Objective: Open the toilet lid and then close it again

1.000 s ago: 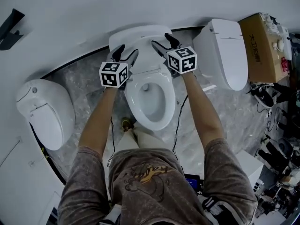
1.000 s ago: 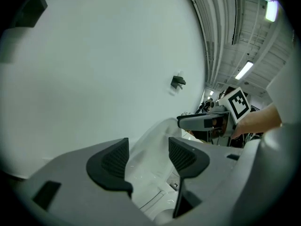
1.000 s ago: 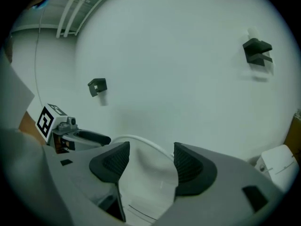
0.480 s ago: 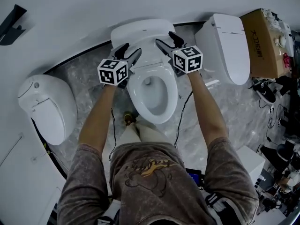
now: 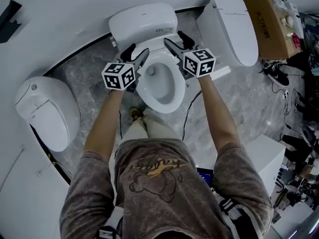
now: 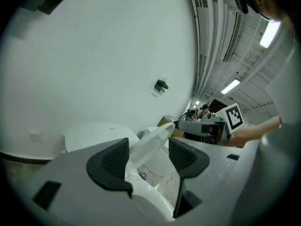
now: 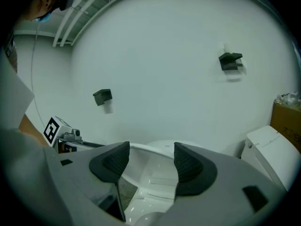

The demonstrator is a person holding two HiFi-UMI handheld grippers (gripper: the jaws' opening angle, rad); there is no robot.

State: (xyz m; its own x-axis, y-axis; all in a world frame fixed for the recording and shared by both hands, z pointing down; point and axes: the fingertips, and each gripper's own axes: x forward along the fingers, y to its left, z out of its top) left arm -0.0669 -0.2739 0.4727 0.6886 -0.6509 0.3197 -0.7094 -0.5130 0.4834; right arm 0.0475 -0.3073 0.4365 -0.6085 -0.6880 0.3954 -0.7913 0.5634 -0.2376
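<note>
Marbled floor (image 5: 249,108) under a white wall, three toilets, the middle toilet (image 5: 160,96) lengthwise towards the person. Left gripper (image 5: 134,56) and right gripper (image 5: 175,41), jaws apart, straddle the side rims of its one lid (image 7: 150,173), raised, underside facing the person, hinge at the tank (image 5: 143,19)

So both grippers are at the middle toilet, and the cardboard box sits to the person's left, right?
Not quite. The left gripper and right gripper are at the middle toilet, but the head view shows the cardboard box to the person's right, not left.
</note>
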